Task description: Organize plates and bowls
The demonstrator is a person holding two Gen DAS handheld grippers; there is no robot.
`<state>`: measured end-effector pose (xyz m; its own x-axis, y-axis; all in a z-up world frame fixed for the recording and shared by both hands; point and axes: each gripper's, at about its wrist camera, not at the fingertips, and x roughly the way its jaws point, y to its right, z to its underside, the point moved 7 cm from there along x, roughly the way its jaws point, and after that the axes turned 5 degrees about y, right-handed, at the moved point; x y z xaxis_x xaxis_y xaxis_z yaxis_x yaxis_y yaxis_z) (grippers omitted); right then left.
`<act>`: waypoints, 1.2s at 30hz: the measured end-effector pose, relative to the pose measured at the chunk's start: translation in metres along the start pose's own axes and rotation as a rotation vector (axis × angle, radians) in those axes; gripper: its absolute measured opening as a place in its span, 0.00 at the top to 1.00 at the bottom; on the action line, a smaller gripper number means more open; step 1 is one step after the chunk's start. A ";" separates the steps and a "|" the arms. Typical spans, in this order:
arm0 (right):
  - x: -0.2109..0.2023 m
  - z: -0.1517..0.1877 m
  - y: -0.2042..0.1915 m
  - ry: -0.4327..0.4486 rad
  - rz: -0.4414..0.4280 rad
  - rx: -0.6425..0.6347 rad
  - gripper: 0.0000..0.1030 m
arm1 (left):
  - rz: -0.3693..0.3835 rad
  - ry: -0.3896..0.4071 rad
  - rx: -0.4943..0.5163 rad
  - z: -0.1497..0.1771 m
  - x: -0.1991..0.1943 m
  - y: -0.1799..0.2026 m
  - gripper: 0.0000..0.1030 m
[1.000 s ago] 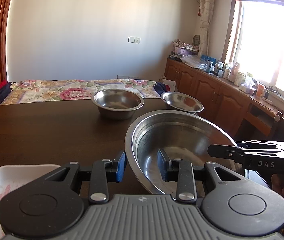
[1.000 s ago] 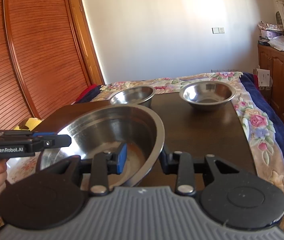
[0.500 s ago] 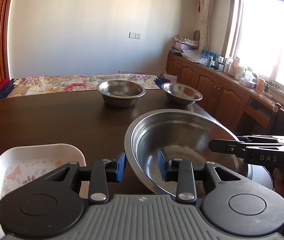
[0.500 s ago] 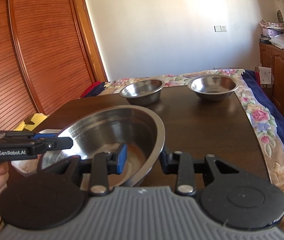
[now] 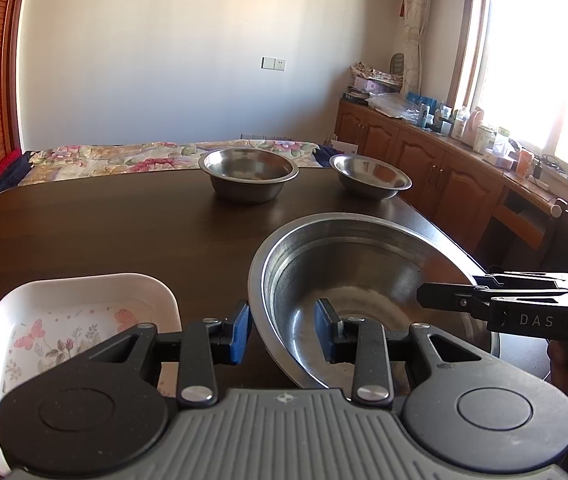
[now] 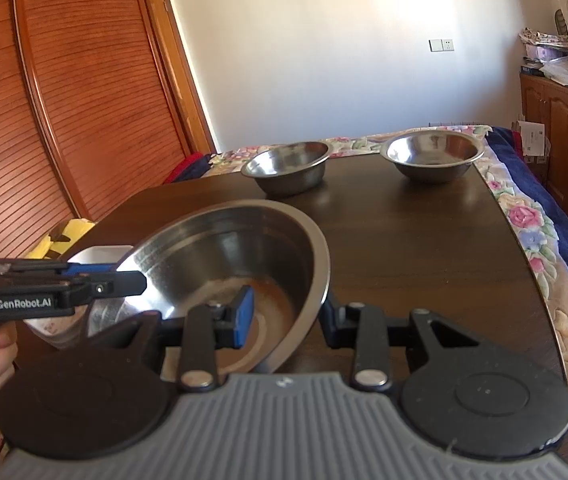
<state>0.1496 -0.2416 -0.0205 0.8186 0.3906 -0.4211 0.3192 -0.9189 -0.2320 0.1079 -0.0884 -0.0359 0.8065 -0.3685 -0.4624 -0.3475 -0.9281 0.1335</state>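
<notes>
While both claws grip it, large steel bowl (image 5: 364,280), shiny, stained base.

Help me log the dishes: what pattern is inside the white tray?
The white tray has butterflies and flowers printed inside, clearest in the left wrist view.

Large basin (image 5: 364,264): brushed steel, dull sheen. Two far bowls (image 5: 248,174): polished steel. Table (image 5: 104,232): dark glossy wood. Near-left dish (image 5: 84,292): glossy white, floral print.

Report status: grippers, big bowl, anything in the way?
Left gripper and right gripper each clamped on opposite rims of the large steel bowl. White floral dish close beside it. Two small steel bowls at far table edge.
</notes>
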 end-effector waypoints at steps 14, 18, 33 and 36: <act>0.004 0.002 0.000 -0.005 -0.001 -0.002 0.64 | -0.006 -0.002 -0.005 0.002 0.003 -0.001 0.66; 0.004 0.002 -0.002 -0.003 -0.002 -0.006 0.64 | -0.010 0.001 -0.007 0.002 0.003 -0.003 0.66; -0.012 -0.040 0.016 0.063 0.043 -0.076 0.54 | -0.038 0.071 -0.031 -0.028 -0.005 -0.028 0.43; -0.010 -0.059 0.021 0.089 0.037 -0.099 0.51 | -0.056 0.081 -0.014 -0.042 0.001 -0.034 0.43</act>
<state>0.1759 -0.2678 0.0302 0.8684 0.3536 -0.3476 0.3298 -0.9354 -0.1276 0.1408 -0.0594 -0.0044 0.8607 -0.3182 -0.3974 -0.2941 -0.9480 0.1221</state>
